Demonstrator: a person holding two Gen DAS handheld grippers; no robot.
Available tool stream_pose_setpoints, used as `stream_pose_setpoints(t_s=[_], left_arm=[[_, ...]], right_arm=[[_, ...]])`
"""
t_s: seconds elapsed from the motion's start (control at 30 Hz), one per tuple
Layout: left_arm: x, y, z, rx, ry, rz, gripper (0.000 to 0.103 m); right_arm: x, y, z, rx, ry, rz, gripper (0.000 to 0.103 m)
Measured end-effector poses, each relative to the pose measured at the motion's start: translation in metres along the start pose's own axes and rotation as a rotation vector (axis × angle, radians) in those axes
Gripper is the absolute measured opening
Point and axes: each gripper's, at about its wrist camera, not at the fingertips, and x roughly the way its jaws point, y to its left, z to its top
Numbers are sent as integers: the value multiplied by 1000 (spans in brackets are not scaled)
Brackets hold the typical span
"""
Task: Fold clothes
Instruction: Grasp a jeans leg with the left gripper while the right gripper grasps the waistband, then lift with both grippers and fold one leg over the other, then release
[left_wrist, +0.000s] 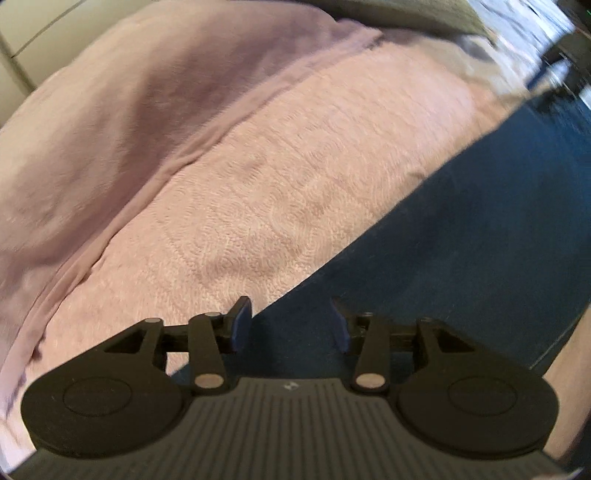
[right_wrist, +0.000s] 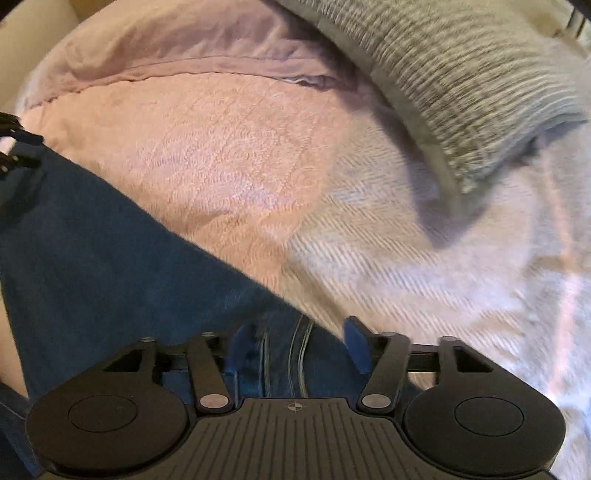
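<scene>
A pair of blue jeans (left_wrist: 461, 229) lies flat on a pink textured bedspread (left_wrist: 280, 177). My left gripper (left_wrist: 291, 325) is open, just above the jeans' edge where denim meets bedspread, holding nothing. In the right wrist view the jeans (right_wrist: 103, 258) fill the lower left. My right gripper (right_wrist: 297, 347) is open over a stitched seam of the jeans (right_wrist: 299, 354), its fingers either side of it. The other gripper's black tip (right_wrist: 14, 144) shows at the far left edge.
A pink pillow (left_wrist: 129, 110) lies beyond the bedspread; it also shows in the right wrist view (right_wrist: 166, 44). A grey knitted blanket (right_wrist: 461, 74) lies at the upper right, over a white woven cover (right_wrist: 443, 266). A wall is at the far left (left_wrist: 22, 37).
</scene>
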Motion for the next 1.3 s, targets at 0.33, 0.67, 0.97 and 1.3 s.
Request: stream_pose_setpoints(t_s=[0.33, 0.67, 0.97, 1.3], left_arm=[[21, 13, -5, 114, 50, -111, 3], [-94, -37, -47, 98, -161, 106, 3], [-227, -156, -190, -345, -112, 157, 10], [-220, -247, -277, -872, 60, 295, 16]], right_arm=[[32, -24, 15, 28, 103, 180, 27], [-103, 71, -46, -137, -234, -102, 8], [-183, 223, -194, -144, -214, -209, 9], [-132, 251, -298, 106, 7, -115, 44]])
